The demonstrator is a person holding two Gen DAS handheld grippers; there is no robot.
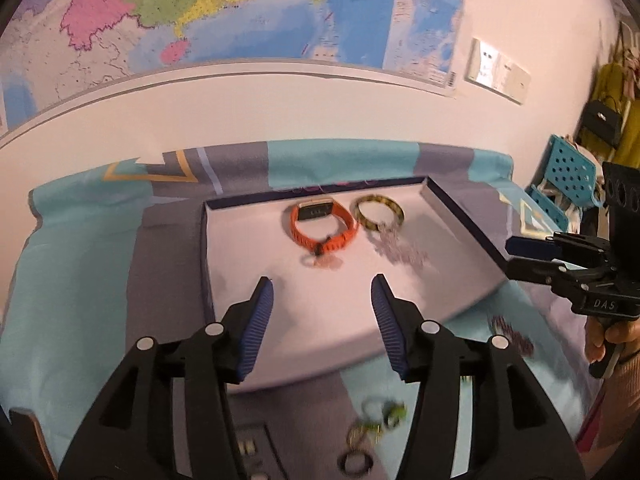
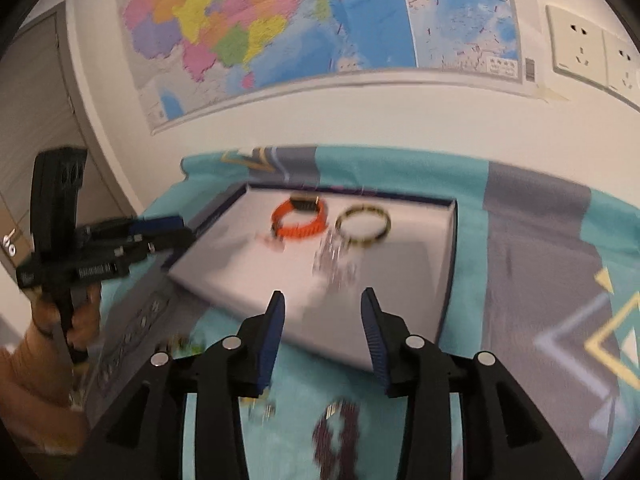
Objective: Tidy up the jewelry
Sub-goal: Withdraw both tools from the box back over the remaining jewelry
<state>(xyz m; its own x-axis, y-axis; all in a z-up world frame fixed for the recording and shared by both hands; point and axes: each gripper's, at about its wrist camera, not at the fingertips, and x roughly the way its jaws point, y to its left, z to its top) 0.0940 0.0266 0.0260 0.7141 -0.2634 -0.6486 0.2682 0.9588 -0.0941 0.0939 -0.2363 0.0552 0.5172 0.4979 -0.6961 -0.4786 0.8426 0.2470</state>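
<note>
A shallow white tray with dark blue walls (image 1: 224, 248) (image 2: 400, 280) lies on a teal and grey cloth. In it lie an orange watch band (image 1: 322, 226) (image 2: 298, 216), a yellow-black bangle (image 1: 378, 212) (image 2: 363, 222), a silvery chain (image 1: 394, 246) (image 2: 332, 258) and a small ring (image 1: 310, 260). My left gripper (image 1: 322, 294) is open and empty over the tray's near part. My right gripper (image 2: 322, 312) is open and empty over the tray's near edge. A dark beaded bracelet (image 2: 336, 436) (image 1: 514, 334) lies on the cloth below it.
Small rings and green pieces (image 1: 374, 424) lie on the cloth in front of the tray, with a dark ring (image 1: 356, 462). A wall with a map (image 1: 240, 12) stands behind the table. A blue perforated rack (image 1: 568, 172) stands at the right.
</note>
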